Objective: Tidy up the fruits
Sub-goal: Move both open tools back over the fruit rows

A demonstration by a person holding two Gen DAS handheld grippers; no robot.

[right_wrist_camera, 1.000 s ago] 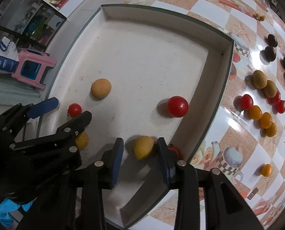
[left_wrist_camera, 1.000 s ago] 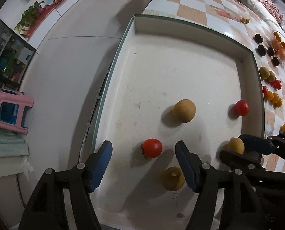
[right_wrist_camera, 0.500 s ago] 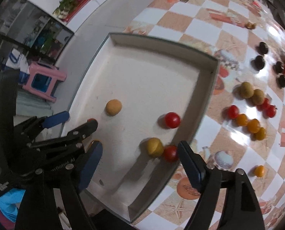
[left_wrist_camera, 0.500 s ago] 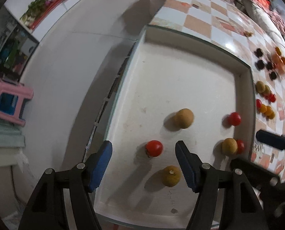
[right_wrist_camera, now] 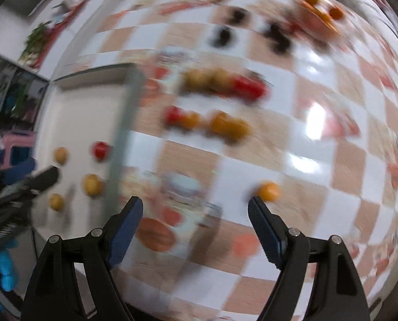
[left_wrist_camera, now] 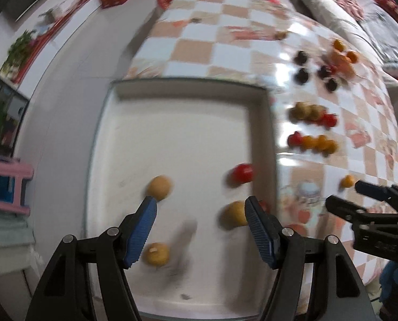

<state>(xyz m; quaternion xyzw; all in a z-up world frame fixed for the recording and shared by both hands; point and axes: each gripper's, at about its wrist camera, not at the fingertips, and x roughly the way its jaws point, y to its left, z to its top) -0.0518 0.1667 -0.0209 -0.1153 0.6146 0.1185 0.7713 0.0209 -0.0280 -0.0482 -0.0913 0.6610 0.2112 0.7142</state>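
A white tray (left_wrist_camera: 177, 133) sits at the table's left edge. In it lie a tan fruit (left_wrist_camera: 159, 187), a yellow fruit (left_wrist_camera: 156, 253), another yellow fruit (left_wrist_camera: 233, 215) and a red tomato (left_wrist_camera: 241, 174). My left gripper (left_wrist_camera: 199, 230) is open and empty above the tray's near part. My right gripper (right_wrist_camera: 195, 230) is open and empty over the checkered tablecloth, right of the tray (right_wrist_camera: 124, 123). A small orange fruit (right_wrist_camera: 268, 191) lies just beyond its right finger. Both views are motion-blurred.
Rows of red, orange and tan fruits (right_wrist_camera: 215, 101) lie on the checkered table (right_wrist_camera: 319, 160) right of the tray, with dark fruits (right_wrist_camera: 225, 34) and an orange pile farther back. A pink stool (left_wrist_camera: 3, 184) stands on the floor at left.
My right gripper has let go of the yellow fruit in the tray, opened wide and swung right over the tablecloth. My left gripper has pulled back and shifted right, still open.
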